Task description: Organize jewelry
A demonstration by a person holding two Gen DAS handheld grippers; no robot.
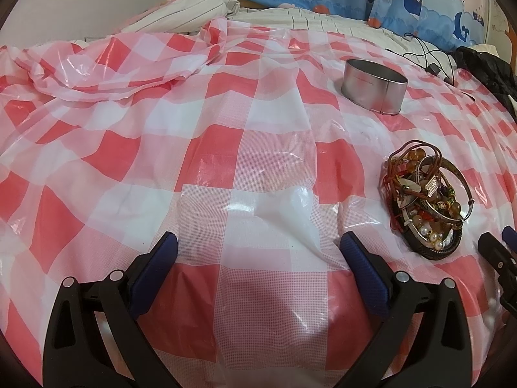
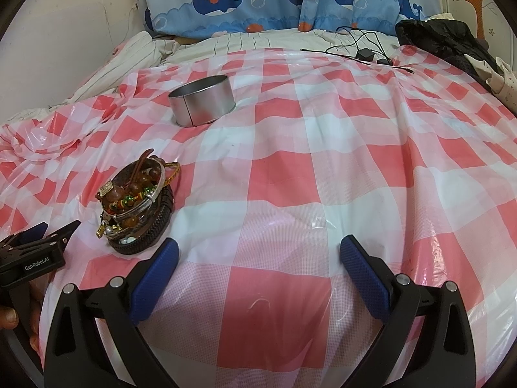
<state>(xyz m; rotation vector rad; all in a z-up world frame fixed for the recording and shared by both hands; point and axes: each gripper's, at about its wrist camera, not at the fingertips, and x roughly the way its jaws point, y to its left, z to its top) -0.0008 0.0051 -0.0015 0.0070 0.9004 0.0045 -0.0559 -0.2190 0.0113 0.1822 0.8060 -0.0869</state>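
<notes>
Nothing sorted yet, whole pile waiting

Nothing lifted out so far, by the look of it. Jewelry pile heaped in one tangle on the checked plastic sheet: bangles, bead strings, cords, a dark braided band at the bottom. Sitting between the two tools, to the right of the left gripper, to the left of the right gripper. Both sets of blue-padded fingers spread wide, gripping nothing, hovering low over bare sheet.

Round metal tin standing upright further up the bed, well apart from the pile. Likely the destination, though only a guess. Entire job apparently left to do: separating the pieces, carrying each across.

Hard to read: tin's interior barely visible from either low angle, contents impossible to confirm. Count of pieces in the tangle unclear, strands overlapping too much. Right gripper only clipped at the edge of the left view. Cables and dark garment near the whale-print pillows, beyond the sheet.
</notes>
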